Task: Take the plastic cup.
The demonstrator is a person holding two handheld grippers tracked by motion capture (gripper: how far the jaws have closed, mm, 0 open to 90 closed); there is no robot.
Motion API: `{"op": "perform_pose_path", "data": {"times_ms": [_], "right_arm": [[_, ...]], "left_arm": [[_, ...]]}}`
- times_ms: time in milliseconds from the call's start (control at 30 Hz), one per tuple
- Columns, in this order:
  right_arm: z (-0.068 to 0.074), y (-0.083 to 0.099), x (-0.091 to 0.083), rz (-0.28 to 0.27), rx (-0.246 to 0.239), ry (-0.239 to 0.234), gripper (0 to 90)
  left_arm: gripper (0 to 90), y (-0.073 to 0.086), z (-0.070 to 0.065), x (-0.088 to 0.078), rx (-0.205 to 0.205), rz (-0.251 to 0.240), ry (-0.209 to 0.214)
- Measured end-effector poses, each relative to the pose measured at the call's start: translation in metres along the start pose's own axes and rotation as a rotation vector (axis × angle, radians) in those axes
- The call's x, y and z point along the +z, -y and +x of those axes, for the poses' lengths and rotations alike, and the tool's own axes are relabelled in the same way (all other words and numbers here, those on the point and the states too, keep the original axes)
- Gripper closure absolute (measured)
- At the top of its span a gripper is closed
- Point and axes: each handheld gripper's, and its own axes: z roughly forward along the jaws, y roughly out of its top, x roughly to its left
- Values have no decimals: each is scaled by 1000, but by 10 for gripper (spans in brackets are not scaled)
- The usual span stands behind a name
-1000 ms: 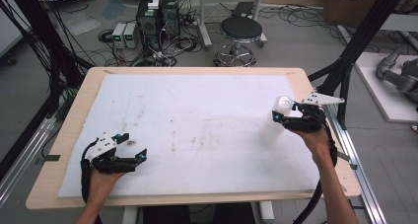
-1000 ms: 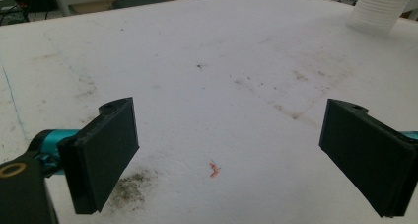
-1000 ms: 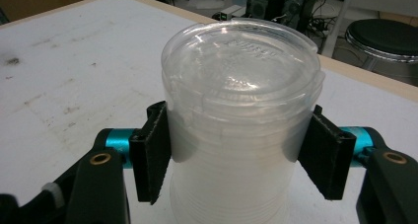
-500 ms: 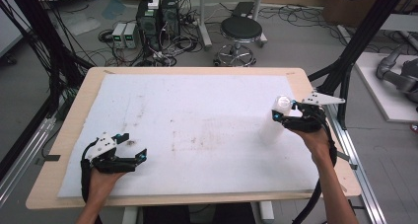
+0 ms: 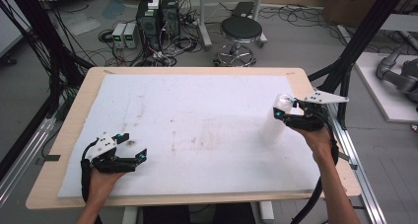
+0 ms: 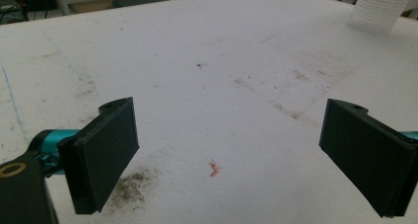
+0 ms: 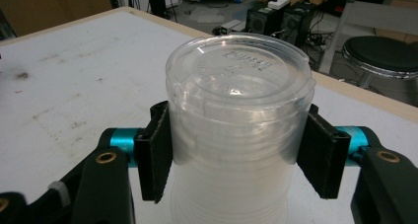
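Near edge, my left hand: my left gripper [image 5: 134, 156] rests low on the sheet [image 5: 197, 130] by the front left corner, pointing right across the table.
Left jaws: wide apart, with bare sheet between them (the left gripper view looks straight through the gap).
Under the left jaws: a dark smudge [image 6: 129, 186] sits beside the left pad, and a small orange fleck [image 6: 214, 168] lies on the sheet between the two pads.
Right side, farther in: my right gripper [image 5: 282, 111] stands at the right edge of the sheet, held above my wrist, its grey plate on top.
Right jaws: they have just been closing on the cups [image 7: 240, 120], and the two black pads now sit against opposite sides of the stack just below its top (I hold it there).
Cups: a stack of clear plastic cups, upside down, base uppermost, upright on the sheet near the right edge; in the high view it reads as a pale column [image 5: 274, 123].
Cups from the left: the stack's ribbed foot [image 6: 379, 8] shows at the far right corner of the left gripper view, well apart from my left gripper.
Beyond the table: a stool [image 5: 241, 31] stands on the floor past the far edge.
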Motion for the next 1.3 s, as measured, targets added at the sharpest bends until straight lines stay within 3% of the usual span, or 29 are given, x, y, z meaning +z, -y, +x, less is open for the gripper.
{"op": "perform_pose_path", "data": {"times_ms": [300, 700, 967, 1167, 1300], "right_arm": [[0, -18, -12, -42, -10, 1, 380], [3, -71, -36, -88, -37, 15, 384], [5, -83, -48, -93, -52, 21, 385], [8, -84, -51, -94, -50, 18, 388], [16, -79, -50, -101, -49, -9, 388]], "left_arm": [[77, 0, 0, 0, 3, 1, 0], [77, 0, 0, 0, 7, 2, 3], [77, 0, 0, 0, 6, 5, 5], [77, 0, 0, 1, 6, 5, 6], [77, 0, 0, 1, 5, 7, 5]]}}
